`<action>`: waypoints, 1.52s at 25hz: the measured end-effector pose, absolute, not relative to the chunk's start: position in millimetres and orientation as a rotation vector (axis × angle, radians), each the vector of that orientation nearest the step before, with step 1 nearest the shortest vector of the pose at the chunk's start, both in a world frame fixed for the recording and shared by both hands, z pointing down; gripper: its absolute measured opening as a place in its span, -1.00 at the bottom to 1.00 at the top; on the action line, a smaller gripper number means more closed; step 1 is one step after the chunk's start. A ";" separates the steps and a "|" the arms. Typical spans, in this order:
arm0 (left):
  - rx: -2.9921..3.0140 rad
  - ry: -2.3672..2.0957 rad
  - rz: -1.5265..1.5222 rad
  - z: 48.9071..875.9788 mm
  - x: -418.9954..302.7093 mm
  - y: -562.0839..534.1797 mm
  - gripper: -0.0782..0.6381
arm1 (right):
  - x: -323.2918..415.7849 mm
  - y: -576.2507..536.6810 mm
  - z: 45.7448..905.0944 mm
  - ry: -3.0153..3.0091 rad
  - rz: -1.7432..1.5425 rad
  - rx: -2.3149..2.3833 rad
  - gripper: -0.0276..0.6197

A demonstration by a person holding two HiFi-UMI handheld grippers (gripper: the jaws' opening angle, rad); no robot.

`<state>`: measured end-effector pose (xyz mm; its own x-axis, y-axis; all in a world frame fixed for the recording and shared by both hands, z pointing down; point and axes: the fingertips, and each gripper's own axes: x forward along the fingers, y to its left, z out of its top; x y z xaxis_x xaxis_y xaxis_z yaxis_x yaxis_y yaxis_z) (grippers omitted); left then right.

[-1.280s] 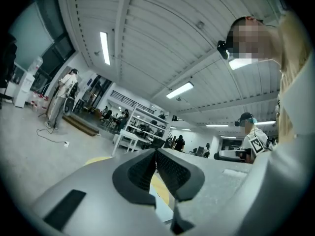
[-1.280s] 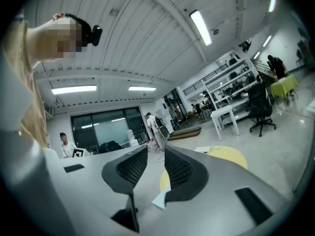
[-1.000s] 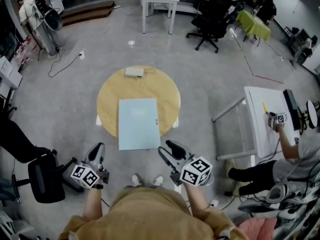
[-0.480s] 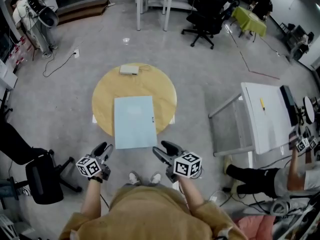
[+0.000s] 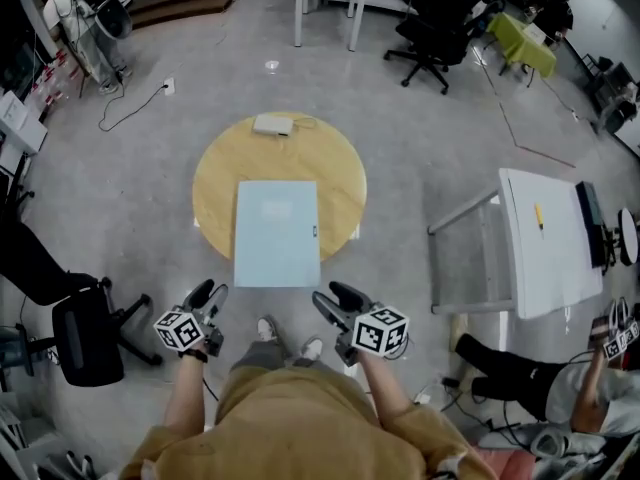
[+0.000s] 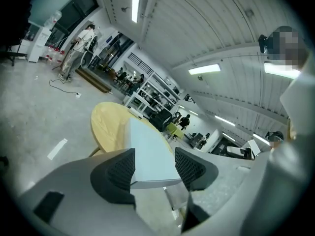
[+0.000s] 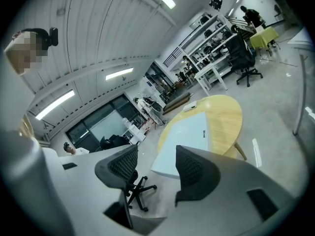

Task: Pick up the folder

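A pale blue folder (image 5: 277,233) lies flat on the round wooden table (image 5: 215,183), its near edge overhanging the table's rim toward me. My left gripper (image 5: 208,295) hovers just short of the folder's near left corner. Its jaws are opening, and nothing is pressed between them. In the left gripper view the folder (image 6: 150,151) shows through the gap of that gripper (image 6: 155,168). My right gripper (image 5: 337,300) stands open just short of the near right corner. The right gripper view shows the folder (image 7: 184,134) beyond its empty jaws (image 7: 155,168).
A small white box (image 5: 272,124) sits at the table's far edge. A black office chair (image 5: 85,333) stands at the left, and a white desk (image 5: 550,248) with a metal frame at the right. My feet (image 5: 265,328) are close to the table. A person sits at the lower right.
The left gripper's jaws have gone from shut to open, and the right gripper's jaws have spread wider. Both grippers have sunk and now sit nearer the folder's near edge.
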<state>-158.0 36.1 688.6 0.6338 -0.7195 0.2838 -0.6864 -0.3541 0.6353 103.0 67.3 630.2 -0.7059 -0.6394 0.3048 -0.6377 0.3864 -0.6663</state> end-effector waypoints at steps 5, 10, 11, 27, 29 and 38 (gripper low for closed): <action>2.055 -1.089 -0.087 699.2 -183.0 33.3 -0.11 | 98.4 61.6 634.1 2.540 -1.280 -1.275 -0.32; 2.055 -1.023 -0.072 705.3 -194.0 13.6 -0.11 | 87.3 36.1 629.9 2.499 -1.277 -1.336 -0.36; 2.046 -1.007 -0.077 707.5 -195.1 10.0 -0.11 | 85.5 30.9 628.0 2.497 -1.268 -1.349 -0.36; 2.016 -0.784 -0.087 736.0 -206.0 -59.9 -0.11 | 54.6 -29.3 633.6 2.446 -1.270 -1.528 -0.25; 2.014 -0.764 -0.083 737.0 -202.0 -61.8 -0.11 | 57.8 -31.7 633.1 2.428 -1.278 -1.532 -0.22; 1.990 -0.725 -0.014 744.8 -179.5 -67.7 -0.11 | 93.2 -42.8 673.4 2.402 -1.389 -1.495 -0.17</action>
